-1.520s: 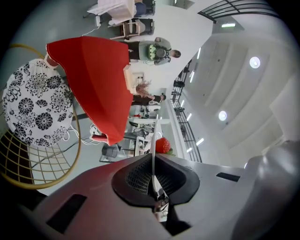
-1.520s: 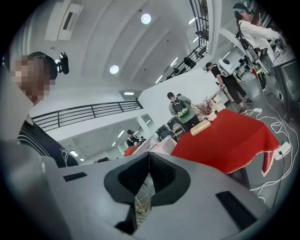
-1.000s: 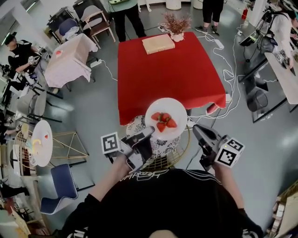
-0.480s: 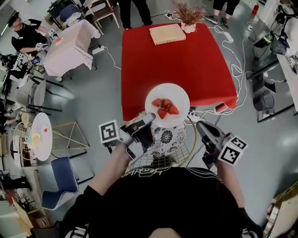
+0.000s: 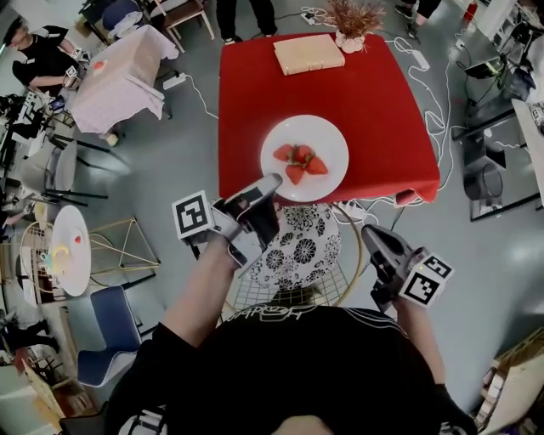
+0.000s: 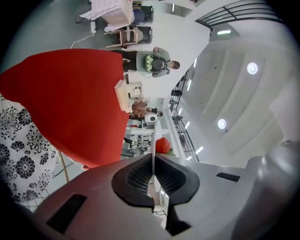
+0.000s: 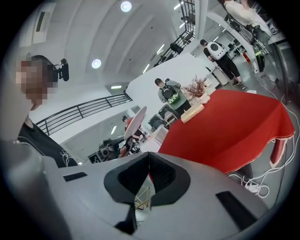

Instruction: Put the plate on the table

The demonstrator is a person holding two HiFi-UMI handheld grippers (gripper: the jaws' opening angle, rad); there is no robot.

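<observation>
A white plate point(image 5: 303, 158) with several strawberries point(image 5: 299, 161) hovers over the near part of the red table point(image 5: 255, 85). My left gripper point(image 5: 270, 180) is shut on the plate's near rim and holds it about level. In the left gripper view the plate point(image 6: 153, 140) shows edge-on between the pads, with a strawberry point(image 6: 162, 145) beyond and the red table point(image 6: 79, 103) at left. My right gripper point(image 5: 367, 231) stays back beside the stool, shut and empty. In the right gripper view, the gripper point(image 7: 148, 157) faces the plate point(image 7: 134, 123) and the red table point(image 7: 225, 126).
A black-and-white patterned stool in a gold wire frame point(image 5: 297, 246) stands under my arms. On the table's far side lie a wooden box point(image 5: 308, 53) and a vase of dried flowers point(image 5: 354, 21). Cables point(image 5: 425, 102) run along the floor at right. People stand around.
The left gripper carried the plate forward, from above the stool to above the red table's near part. The right gripper dropped a little and stayed behind.
</observation>
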